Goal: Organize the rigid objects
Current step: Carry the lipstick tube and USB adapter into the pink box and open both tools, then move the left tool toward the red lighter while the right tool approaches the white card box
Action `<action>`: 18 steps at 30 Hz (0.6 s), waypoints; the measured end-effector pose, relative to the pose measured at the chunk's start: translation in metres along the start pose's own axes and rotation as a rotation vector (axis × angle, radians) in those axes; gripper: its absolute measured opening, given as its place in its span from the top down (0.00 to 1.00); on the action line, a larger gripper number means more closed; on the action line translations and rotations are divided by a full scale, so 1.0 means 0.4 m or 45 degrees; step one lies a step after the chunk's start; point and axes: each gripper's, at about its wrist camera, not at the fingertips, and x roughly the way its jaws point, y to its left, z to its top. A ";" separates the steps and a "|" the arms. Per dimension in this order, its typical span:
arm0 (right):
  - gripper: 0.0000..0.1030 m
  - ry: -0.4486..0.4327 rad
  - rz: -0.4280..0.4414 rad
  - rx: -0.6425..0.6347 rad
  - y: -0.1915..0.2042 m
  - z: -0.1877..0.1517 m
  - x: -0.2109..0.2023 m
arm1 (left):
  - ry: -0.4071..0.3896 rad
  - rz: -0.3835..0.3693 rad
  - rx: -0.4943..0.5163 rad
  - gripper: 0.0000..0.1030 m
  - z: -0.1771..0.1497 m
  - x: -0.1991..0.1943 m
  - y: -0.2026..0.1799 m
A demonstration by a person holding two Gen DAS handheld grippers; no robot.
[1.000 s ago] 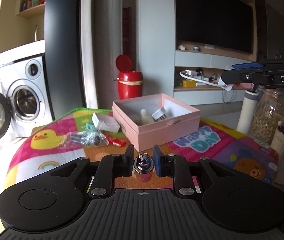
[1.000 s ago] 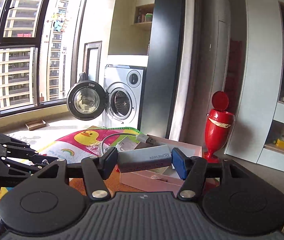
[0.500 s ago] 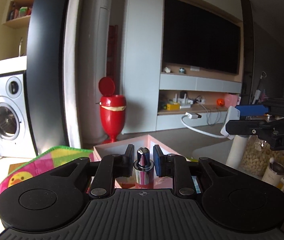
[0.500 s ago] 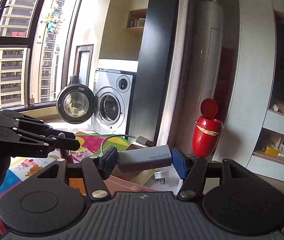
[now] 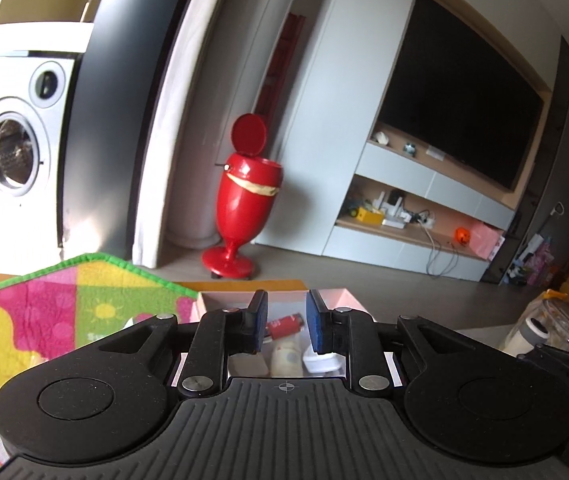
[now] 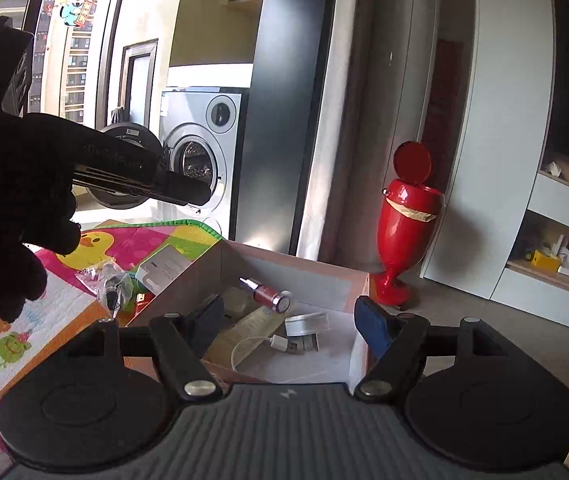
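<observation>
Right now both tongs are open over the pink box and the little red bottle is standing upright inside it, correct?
Not quite: the red bottle lies on its side, as the right wrist view shows. Both the left tongs and right tongs are open over the pink box.

The left wrist view is taken low and close over the box (image 5: 336, 294), faced toward the bin (image 5: 244, 200) at 12 o'clock and the TV wall at 2 o'clock. The right wrist view is taken higher, the box (image 6: 244, 256) seen from above. Box, bin (image 6: 404, 232) and washer are shared.
</observation>
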 end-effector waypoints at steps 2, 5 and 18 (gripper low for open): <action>0.30 0.021 0.024 0.000 0.024 -0.040 -0.005 | 0.009 0.123 -0.052 0.77 -0.031 -0.033 0.061; 0.30 0.085 0.101 0.048 0.060 -0.085 0.000 | 0.066 0.281 -0.143 0.77 -0.073 -0.070 0.147; 0.30 0.176 0.159 0.056 0.172 -0.161 0.019 | 0.128 0.279 -0.196 0.77 -0.105 -0.059 0.162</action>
